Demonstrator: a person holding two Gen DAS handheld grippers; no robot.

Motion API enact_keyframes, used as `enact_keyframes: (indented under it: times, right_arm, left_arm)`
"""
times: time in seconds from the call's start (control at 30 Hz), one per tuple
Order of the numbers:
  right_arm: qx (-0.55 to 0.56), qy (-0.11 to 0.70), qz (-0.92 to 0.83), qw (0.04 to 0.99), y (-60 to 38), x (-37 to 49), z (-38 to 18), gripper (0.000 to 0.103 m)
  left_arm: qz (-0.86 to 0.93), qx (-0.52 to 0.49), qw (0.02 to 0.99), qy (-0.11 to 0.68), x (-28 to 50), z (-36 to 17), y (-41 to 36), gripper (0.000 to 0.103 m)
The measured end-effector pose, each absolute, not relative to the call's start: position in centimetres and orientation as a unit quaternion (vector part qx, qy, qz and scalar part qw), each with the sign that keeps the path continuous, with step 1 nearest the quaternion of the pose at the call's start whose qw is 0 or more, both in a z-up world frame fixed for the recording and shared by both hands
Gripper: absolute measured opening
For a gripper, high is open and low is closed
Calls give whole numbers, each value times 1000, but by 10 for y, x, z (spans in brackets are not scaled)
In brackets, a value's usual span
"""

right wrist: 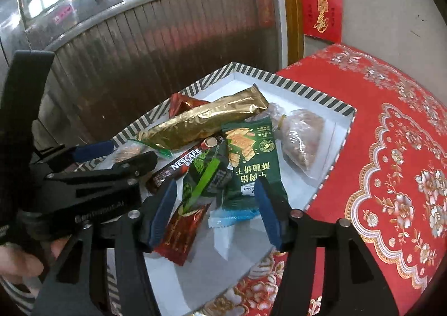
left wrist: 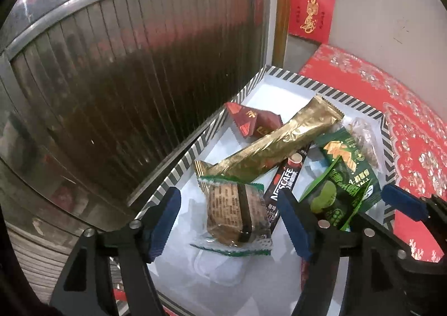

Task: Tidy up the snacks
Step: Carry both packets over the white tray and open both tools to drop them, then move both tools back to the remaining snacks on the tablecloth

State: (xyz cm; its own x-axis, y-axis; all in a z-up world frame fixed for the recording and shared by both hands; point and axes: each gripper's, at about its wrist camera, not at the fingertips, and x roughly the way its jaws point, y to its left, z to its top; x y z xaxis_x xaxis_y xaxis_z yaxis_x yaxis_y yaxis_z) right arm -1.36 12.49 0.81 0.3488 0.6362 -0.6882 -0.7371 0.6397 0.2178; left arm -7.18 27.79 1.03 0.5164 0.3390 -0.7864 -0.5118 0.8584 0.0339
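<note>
Snacks piled in striped box (left wrist: 178, 167) on red cloth (right wrist: 391, 176) — L gripper (left wrist: 232, 221) jaws apart around brown cake pkt (left wrist: 237, 209), not gripping; R gripper (right wrist: 215, 209) open over green pkts (right wrist: 251, 159), empty.

The left gripper (left wrist: 232, 221) hangs over a striped-rimmed box (left wrist: 195, 149) with its blue-padded fingers (left wrist: 164, 221) spread apart. Between them lies a clear-wrapped brown cake (left wrist: 237, 211) with green edges; the pads stand clear of it on both sides. Behind it a long gold packet (left wrist: 273, 141) lies slantwise, its far end near two small red packets (left wrist: 252, 121). A dark Nescafe stick (left wrist: 285, 181) runs beside the right finger. Green packets (left wrist: 343, 173) pile at the right, with a clear bag of nuts (left wrist: 363, 137) behind. The box sits on a bench with a red flowered cloth (left wrist: 413, 131). The right gripper's blue finger (left wrist: 402, 201) shows at the right edge.
</note>
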Motion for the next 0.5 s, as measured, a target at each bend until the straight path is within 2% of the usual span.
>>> enact_keyframes:
  times: [0.27, 0.33, 0.5]
  right_arm:
    - [-57, 370, 398, 837, 80, -25, 26, 57]
    - [-56, 364, 384, 846, 63, -26, 32, 62]
    - [-44, 363, 333, 869, 7, -21, 41, 63]
  left_arm:
    - [225, -83, 883, 404, -67, 34, 246, 78]
    - [214, -75, 888, 400, -64, 38, 234, 79]
    - [169, -50, 899, 400, -46, 44, 185, 80]
